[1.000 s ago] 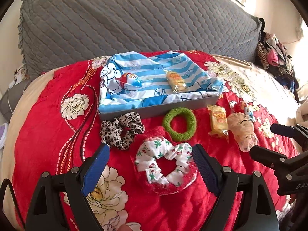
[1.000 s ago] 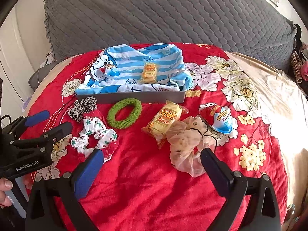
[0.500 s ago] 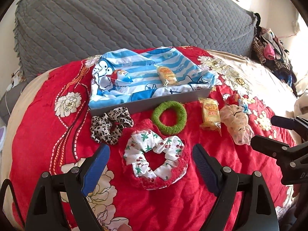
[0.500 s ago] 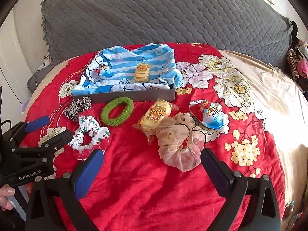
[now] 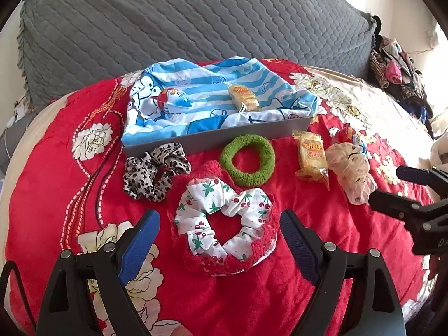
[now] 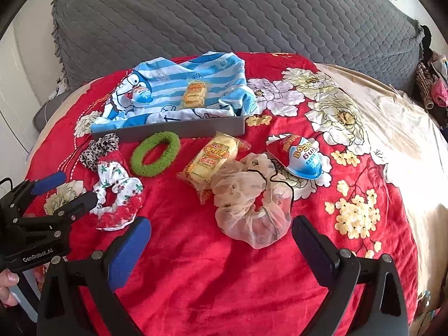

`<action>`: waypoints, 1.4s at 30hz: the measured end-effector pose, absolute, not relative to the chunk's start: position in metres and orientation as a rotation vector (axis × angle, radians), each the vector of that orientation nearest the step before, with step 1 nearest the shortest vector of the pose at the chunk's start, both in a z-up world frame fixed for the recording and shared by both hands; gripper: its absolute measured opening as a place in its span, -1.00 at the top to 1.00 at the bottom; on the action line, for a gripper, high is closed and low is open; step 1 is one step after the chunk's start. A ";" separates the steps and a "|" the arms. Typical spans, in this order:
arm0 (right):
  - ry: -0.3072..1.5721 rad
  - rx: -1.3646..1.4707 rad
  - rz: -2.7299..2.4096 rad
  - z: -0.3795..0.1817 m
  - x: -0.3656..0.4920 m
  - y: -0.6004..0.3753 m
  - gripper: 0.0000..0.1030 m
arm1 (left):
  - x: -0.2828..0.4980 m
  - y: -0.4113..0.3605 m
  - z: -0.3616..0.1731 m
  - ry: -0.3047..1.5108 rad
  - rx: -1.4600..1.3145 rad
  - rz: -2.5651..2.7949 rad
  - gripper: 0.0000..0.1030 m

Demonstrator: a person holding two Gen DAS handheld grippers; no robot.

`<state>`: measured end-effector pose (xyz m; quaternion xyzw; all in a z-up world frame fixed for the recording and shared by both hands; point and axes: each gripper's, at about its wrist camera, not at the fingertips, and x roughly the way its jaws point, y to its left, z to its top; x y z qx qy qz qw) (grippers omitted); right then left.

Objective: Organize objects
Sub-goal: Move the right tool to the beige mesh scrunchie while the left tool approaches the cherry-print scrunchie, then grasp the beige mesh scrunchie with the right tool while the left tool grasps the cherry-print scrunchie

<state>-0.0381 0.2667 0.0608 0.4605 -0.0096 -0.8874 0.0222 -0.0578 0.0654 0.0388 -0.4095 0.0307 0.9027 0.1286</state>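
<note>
Cherry-print scrunchie point(image 5: 224, 218) w/ red lace edge lies flat on the red floral blanket point(image 5: 56, 173), right betw. the blue pads of the left tool point(image 5: 219, 240), which hangs spread wide, pads clear of the fabric, gripping nothing. Just behind it, leopard scrunchie point(image 5: 155, 169) to the left and green fuzzy hair ring point(image 5: 247, 160) to the right, both near the front wall of the grey tray point(image 5: 212, 141). Tray is lined w/ a blue-striped cartoon cloth point(image 5: 207, 95) and holds a red/blue egg-shaped snack pack point(image 5: 173, 100) plus a yellow wrapped cake point(image 5: 243, 98), set apart from each other. Out on the blanket, right of the green ring: second yellow wrapped cake point(image 6: 210, 162), its near end touching a sheer beige scrunchie point(image 6: 252, 198), w/ a second egg-shaped pack point(image 6: 299, 155) just beside that. Right tool point(image 6: 221, 238) hovers over the blanket w/ jaws released and wide, beige scrunchie sitting just ahead of the gap, not touched. In the right wrist view the left tool shows at the left edge w/ its tip over the cherry scrunchie, and a person's fingers point(image 6: 7, 285) show at its handle. Behind everything: grey quilted headboard cover point(image 5: 196, 19). Far right, a heap of clothes point(image 5: 397, 72) past the bed's cream section.
</note>
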 end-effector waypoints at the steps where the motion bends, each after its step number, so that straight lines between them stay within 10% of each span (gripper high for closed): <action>1: -0.031 1.429 -2.750 0.060 -0.039 0.268 -0.97 | -0.058 0.066 0.037 0.101 -1.190 2.627 -0.72; 42: 0.002 1.518 -2.780 0.013 -0.068 0.283 -0.86 | -0.078 0.075 -0.015 0.045 -1.293 2.596 -0.72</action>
